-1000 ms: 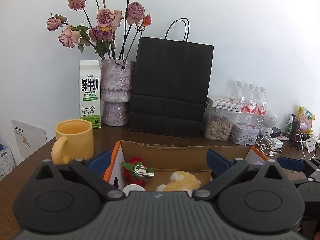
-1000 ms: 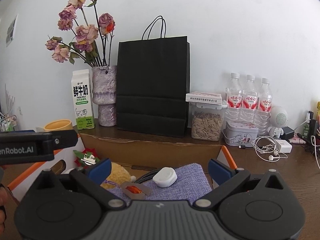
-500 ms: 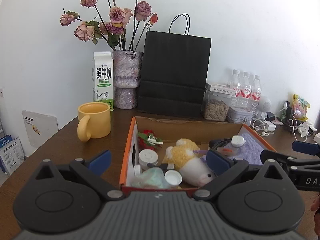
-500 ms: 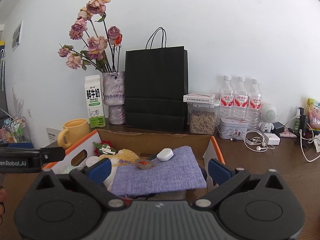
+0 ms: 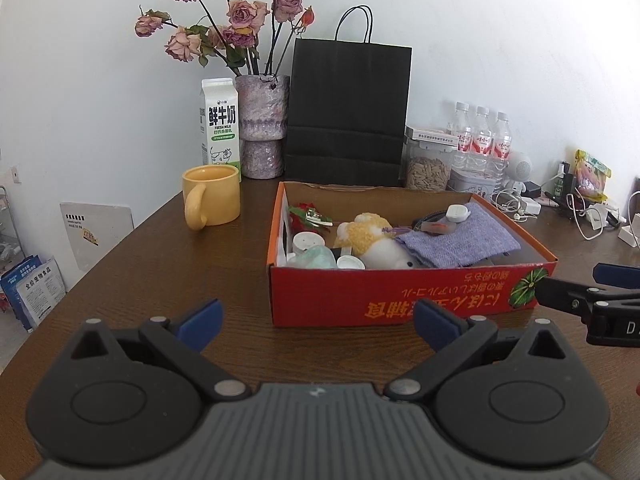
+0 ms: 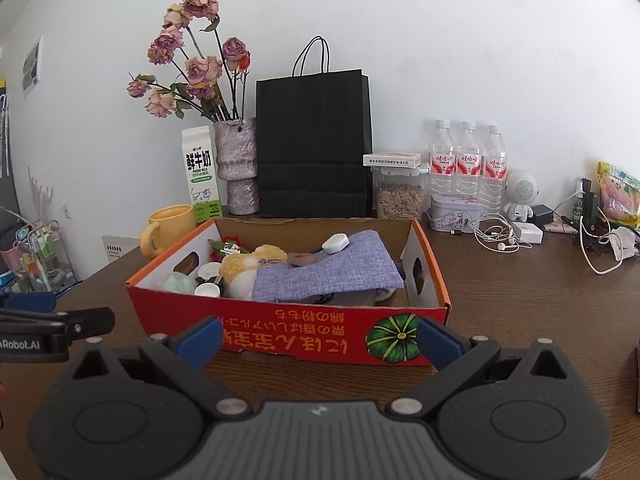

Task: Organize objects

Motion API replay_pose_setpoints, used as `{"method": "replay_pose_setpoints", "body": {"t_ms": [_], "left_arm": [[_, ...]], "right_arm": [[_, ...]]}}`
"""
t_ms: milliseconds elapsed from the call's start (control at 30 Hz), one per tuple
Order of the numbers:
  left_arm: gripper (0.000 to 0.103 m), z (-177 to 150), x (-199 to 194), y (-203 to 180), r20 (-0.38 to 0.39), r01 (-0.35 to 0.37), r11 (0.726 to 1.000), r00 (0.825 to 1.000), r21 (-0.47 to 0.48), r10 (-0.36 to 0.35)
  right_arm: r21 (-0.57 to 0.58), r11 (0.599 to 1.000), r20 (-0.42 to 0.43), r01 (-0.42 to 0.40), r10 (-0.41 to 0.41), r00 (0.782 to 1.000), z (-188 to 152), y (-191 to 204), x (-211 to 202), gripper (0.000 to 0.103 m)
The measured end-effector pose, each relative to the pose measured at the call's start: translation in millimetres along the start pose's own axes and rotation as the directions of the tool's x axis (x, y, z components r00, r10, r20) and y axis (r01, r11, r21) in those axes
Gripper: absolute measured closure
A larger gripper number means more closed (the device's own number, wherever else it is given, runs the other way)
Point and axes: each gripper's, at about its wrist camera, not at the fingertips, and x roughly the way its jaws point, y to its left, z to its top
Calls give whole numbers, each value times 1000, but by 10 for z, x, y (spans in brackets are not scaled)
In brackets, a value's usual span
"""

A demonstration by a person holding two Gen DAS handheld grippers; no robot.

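Observation:
A red and orange cardboard box [image 5: 404,300] [image 6: 296,330] stands on the brown table. It holds a yellow and white plush toy [image 5: 372,240] [image 6: 248,266], a purple cloth [image 5: 460,240] [image 6: 332,268], a white round device [image 5: 457,212] [image 6: 335,243], a red flower clip [image 5: 308,216] and small white caps [image 5: 306,242]. My left gripper [image 5: 318,318] is open and empty in front of the box. My right gripper [image 6: 320,338] is open and empty at the box's near wall.
Behind the box stand a yellow mug [image 5: 212,194], a milk carton [image 5: 220,124], a vase of dried roses [image 5: 262,128], a black paper bag [image 5: 348,108], a seed jar [image 5: 428,164], three water bottles [image 6: 466,160] and a tin [image 6: 454,208]. Cables and earphones [image 6: 500,236] lie at right.
Both grippers have pulled back and risen from above the box interior to in front of its near wall. The box contents look unchanged.

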Motion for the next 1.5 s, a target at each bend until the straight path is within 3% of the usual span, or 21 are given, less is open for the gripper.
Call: {"method": "replay_pose_setpoints", "body": {"t_ms": [1500], "left_arm": [[0,-55,-95,-44,-25,4,1000,1000,9,-4]], "right_arm": [[3,1000,1,7,-7,1000,-47,5,-131,0]]}}
